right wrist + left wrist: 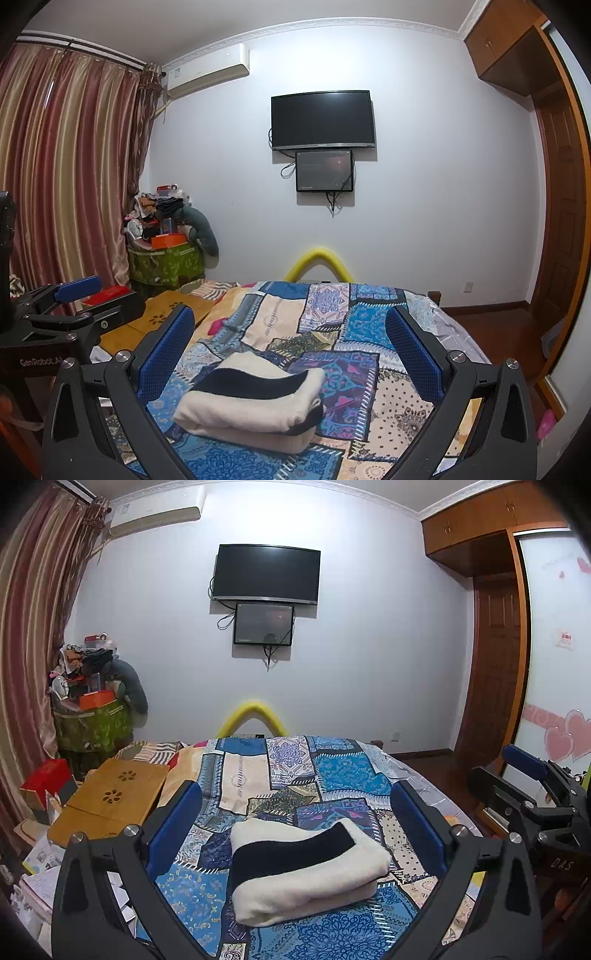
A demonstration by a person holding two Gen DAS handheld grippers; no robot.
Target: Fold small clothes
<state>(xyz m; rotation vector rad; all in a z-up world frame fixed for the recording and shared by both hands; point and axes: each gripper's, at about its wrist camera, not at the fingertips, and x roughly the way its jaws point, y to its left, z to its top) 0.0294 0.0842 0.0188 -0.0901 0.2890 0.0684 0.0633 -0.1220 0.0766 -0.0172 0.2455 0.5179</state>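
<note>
Left hand-held gripper (295, 823), black-framed with blue-padded fingers, hangs above the bed with its jaws spread wide and nothing between them. Right hand-held gripper (290, 341), of the same build, is likewise parted and empty; it sits just beside the left one, each visible at the edge of the other's view. Folded cream fleece garment with a broad black band (303, 867) lies as a compact bundle on the blue, beige and purple patchwork-print bedspread (332, 771), near the front of the bed, framed between the fingers of both grippers but touched by neither. Light wooden folding lap-table with flower-shaped cut-outs (110, 797) rests on the left side of the bed. On the white far wall hang a black flat-screen television (266, 574) and a smaller dark screen (263, 624) directly beneath it. Striped red-and-gold curtains (66, 177) cover the left wall, with a heaped green fabric bin (166, 264) at their foot.
</note>
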